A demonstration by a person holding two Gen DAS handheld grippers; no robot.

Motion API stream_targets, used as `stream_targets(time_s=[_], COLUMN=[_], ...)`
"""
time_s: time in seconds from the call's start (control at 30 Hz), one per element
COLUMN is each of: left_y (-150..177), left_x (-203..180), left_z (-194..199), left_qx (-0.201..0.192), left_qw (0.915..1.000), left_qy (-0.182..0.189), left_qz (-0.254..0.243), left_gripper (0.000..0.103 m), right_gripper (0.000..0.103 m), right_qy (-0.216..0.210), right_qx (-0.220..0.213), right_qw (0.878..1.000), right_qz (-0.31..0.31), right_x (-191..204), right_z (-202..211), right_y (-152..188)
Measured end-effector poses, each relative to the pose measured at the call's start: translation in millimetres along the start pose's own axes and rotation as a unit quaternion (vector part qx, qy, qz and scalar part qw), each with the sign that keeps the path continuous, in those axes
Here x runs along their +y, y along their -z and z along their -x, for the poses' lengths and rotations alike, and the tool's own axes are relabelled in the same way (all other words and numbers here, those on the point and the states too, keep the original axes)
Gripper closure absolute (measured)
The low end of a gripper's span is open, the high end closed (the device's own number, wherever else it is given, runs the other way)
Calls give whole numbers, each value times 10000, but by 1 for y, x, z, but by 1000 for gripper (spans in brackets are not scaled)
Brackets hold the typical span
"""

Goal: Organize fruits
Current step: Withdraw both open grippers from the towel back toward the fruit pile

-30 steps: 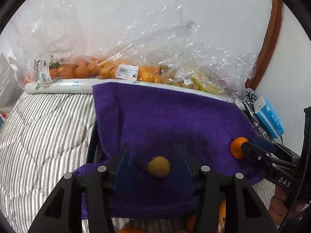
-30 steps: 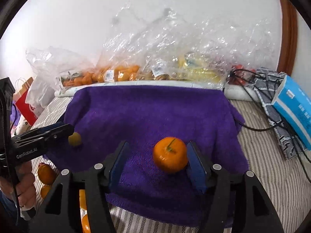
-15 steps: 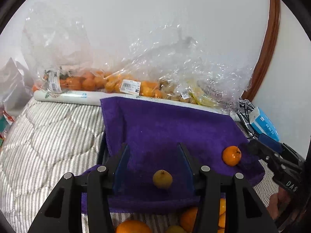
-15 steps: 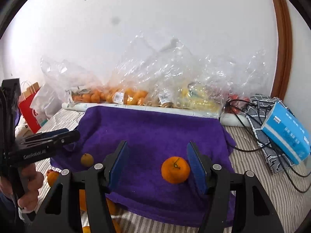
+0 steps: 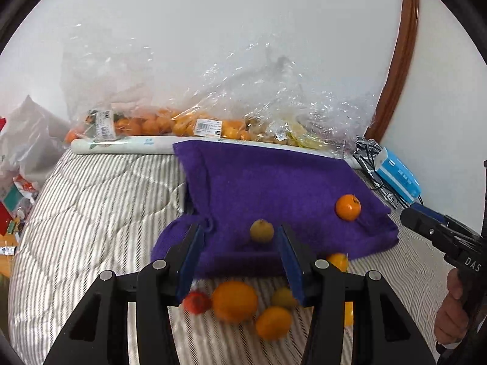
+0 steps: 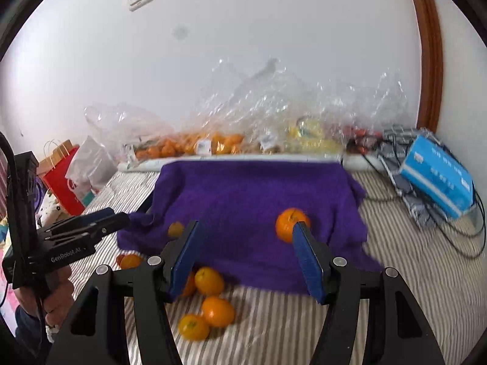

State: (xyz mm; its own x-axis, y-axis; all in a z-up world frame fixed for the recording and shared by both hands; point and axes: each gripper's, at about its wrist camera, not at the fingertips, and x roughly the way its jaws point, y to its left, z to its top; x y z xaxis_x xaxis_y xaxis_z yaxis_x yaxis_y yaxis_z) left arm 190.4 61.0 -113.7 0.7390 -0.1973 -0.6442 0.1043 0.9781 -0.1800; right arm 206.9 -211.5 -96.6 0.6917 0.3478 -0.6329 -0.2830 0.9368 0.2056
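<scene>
Left gripper (image 5: 239, 255) has its blue pads apart w/ nothing between them; it hangs above the near edge of the purple towel (image 5: 274, 182). A small yellow-green fruit (image 5: 261, 230) lies on the towel just past the right pad, not gripped. Right gripper (image 6: 246, 255) is also parted and holds nothing; a tangerine (image 6: 289, 223) sits on the towel right behind its right pad tip, partly hidden, no squeeze visible.

The towel covers something raised on a striped quilt (image 5: 91, 206). Both fruits rest on its near part, well apart: yellow-green one to the left, tangerine to the right.

Below the towel's front edge, on the quilt, a loose heap of fruit: a big orange (image 5: 234, 301), a smaller orange one (image 5: 273, 322), a red one (image 5: 197, 302), plus a few more partly behind the pads. Blurry, so exact count unclear.

At the back vs. the wall: clear plastic bags of oranges (image 5: 152, 124) and yellowish fruit. Blue box (image 6: 438, 179) and cables lie on the right. A hand (image 6: 54, 298) grips the left tool's handle.
</scene>
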Motion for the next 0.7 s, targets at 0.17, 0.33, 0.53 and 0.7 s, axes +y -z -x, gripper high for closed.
stream_targets(time_s=[0.17, 0.33, 0.53, 0.7], left_y=[16, 31, 55, 59], left_x=[18, 34, 49, 66], left_z=[14, 21, 22, 25], left_qx=[-1, 75, 89, 168], left_qw=[10000, 9996, 9979, 9975], left_qy=[1, -104, -617, -364], left_qz=[92, 270, 160, 590], left_gripper=[55, 55, 44, 44], right_gripper=[41, 41, 44, 47], right_qy=[101, 281, 262, 170], right_qx=[202, 142, 368, 584], right_qw=[9997, 9993, 9990, 9981], right_qz=[111, 190, 28, 27], right_x=[13, 26, 31, 38], right_z=[7, 17, 6, -10], right_y=[22, 40, 56, 67])
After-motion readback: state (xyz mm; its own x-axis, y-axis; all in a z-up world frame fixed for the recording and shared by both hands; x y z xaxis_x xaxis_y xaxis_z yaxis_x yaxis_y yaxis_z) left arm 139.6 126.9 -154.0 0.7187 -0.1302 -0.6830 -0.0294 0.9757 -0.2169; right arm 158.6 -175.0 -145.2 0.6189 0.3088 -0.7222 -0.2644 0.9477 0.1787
